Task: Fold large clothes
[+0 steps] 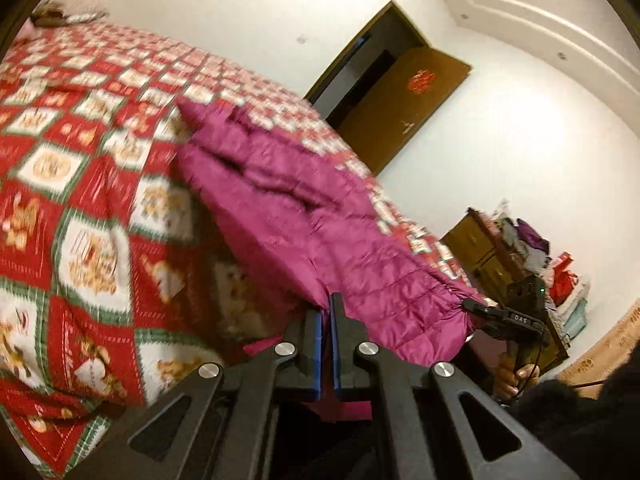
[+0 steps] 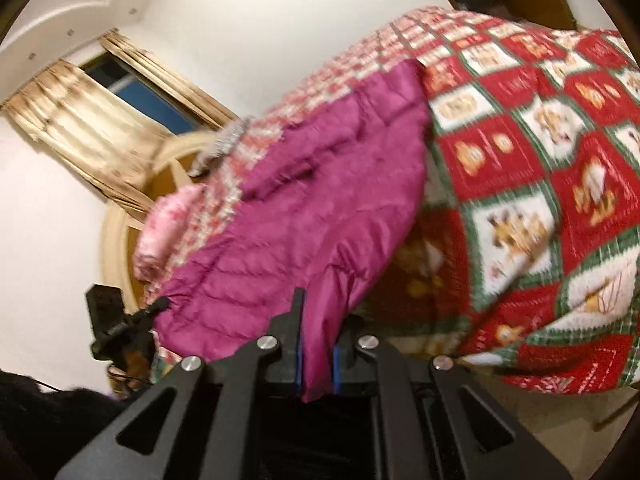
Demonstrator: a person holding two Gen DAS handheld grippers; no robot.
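The jacket (image 1: 304,208), a magenta quilted one, lies across the bed (image 1: 80,184) with its near hem lifted off the quilt and pulled toward the person. Its long axis runs from the grippers away over the bed; the far end, narrowing to a point, aims at the wall with the door (image 1: 400,92). Which end is collar I cannot tell; blur hides it.

The left gripper (image 1: 329,312) has its fingers closed almost together, pinching one corner of the hem. The right gripper (image 2: 318,344) is clamped on a thicker bunch of fabric at the other corner, so its fingers stand slightly apart around it. Each shows up at the edge of the other's view.

This looks like the spread-or-fold stroke: hem held taut between both hands. Next probably calls for carrying both corners forward together, level, keeping tension even so the slick fabric doesn't slide or skew.
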